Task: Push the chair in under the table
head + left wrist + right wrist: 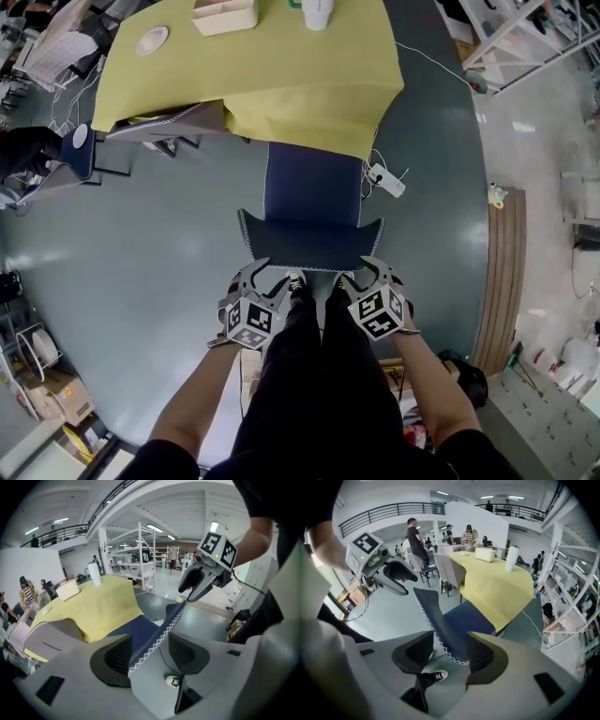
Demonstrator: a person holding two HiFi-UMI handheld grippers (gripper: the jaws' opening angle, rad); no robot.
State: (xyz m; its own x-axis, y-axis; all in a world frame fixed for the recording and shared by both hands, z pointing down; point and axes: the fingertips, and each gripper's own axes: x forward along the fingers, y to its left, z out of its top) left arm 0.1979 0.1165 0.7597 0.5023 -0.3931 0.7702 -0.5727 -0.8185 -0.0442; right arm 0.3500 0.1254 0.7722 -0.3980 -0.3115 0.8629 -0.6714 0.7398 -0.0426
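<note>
Head view: the navy fabric chair (314,183) stood partly under the yellow-clothed table (281,75), backrest nearest you. Your left gripper (270,274) and right gripper (364,272), jaws wide, clasping nothing, straddled the backrest's top edge; the table lay straight beyond.

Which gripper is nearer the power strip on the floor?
Right. The right gripper straddles the chair back at its right end, on the power strip side; the left gripper straddles its left end, farther off.
</note>
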